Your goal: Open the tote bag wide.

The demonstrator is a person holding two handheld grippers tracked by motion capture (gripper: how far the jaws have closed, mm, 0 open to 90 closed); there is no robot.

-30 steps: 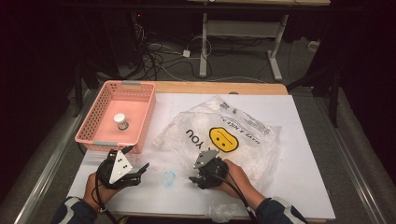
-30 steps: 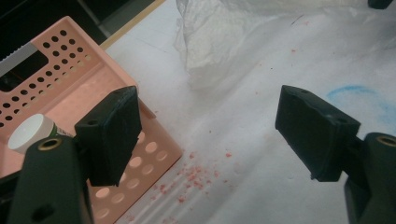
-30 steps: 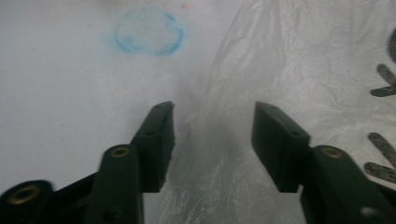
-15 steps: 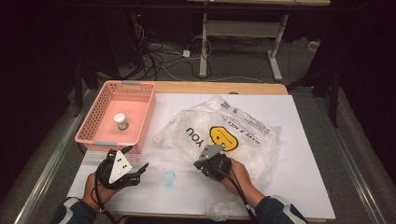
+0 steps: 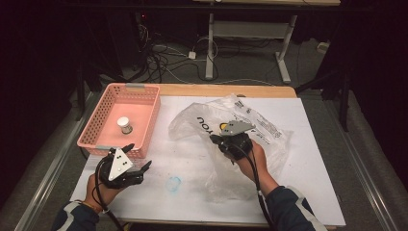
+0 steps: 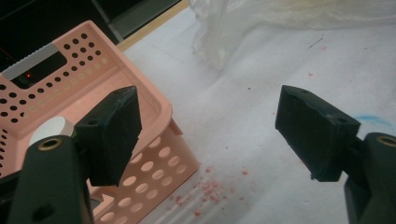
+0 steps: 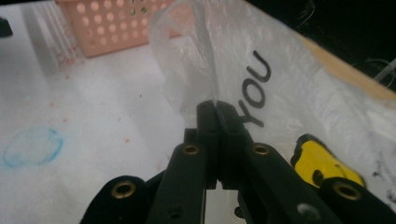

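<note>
1. Your right tool [image 7: 217, 109] is pinched tight on a fold of the clear plastic bag [image 5: 250, 125], which lies on the white surface [image 5: 317, 192] to the right of the pink basket [image 5: 98, 126]; its jaws have just been closing, with the film between them.
2. Your left tool [image 6: 208, 130] stands wide apart with nothing in it, just in front of the basket's near corner.
3. Expect the bag to be very light, limp and slippery: it will sag and crumple rather than hold shape.
4. Grip a doubled fold near the edge, not a single layer, which could slide out or tear.
5. A small white-capped jar [image 5: 124, 124] sits inside the basket.
</note>
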